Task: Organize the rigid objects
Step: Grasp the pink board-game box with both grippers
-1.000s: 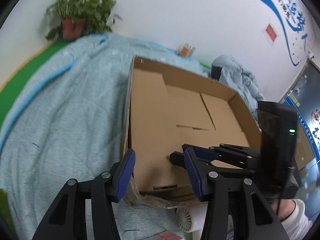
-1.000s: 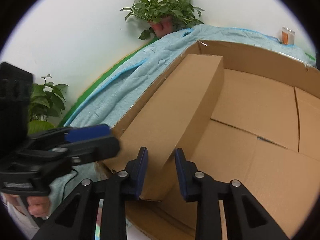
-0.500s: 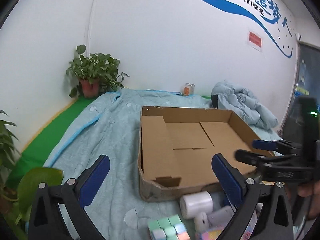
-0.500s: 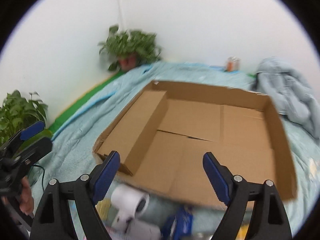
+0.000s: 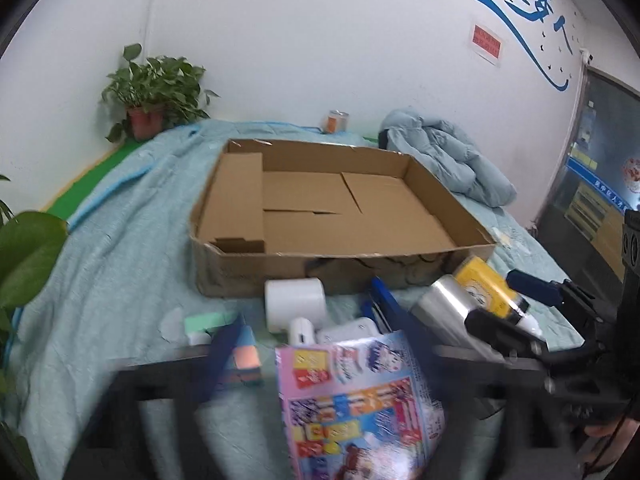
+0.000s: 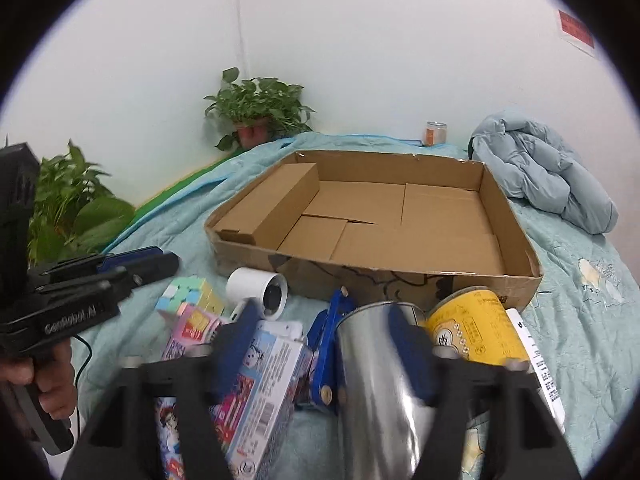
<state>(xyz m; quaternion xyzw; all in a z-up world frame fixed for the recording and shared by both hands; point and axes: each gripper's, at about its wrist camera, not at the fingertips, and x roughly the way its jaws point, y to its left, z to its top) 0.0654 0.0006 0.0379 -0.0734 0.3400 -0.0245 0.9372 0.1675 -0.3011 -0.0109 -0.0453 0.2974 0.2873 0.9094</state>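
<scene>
1. Left wrist view: the left gripper (image 5: 308, 344) is blurred, its blue-padded fingers spread wide and grasping nothing; between them, below, lies a pink illustrated box (image 5: 356, 408) on the light blue quilt (image 5: 104, 280); just beyond it are a white cylinder (image 5: 295, 305), a pastel puzzle cube (image 5: 240, 354) beside the left finger, a shiny metal can (image 5: 444, 312) and a yellow canister (image 5: 482, 286), all crowded against the near wall of the cardboard tray (image 5: 256, 272); a folded flap lies along the tray's left inner side; the right gripper (image 5: 520, 312) shows at the right edge, side on, its jaws apart around nothing; a potted plant (image 5: 154, 94), a small orange jar (image 5: 334, 121) and a bundled blue jacket (image 5: 448, 160) sit behind the tray.

2. Right wrist view: the right gripper (image 6: 328, 344), blurred, has its fingers released and wide, one each side of the metal can (image 6: 380, 368), contact unclear; the yellow canister (image 6: 476, 328) stands just right of the can, a blue tool (image 6: 328, 344) just left; the illustrated box (image 6: 256, 384) lies under the left finger; the cube (image 6: 188, 292) and white cylinder (image 6: 260, 288) sit before the tray (image 6: 400, 280); the left gripper (image 6: 132, 264), held in a hand (image 6: 48, 384), is seen from the side, its jaws little apart from this angle.
</scene>
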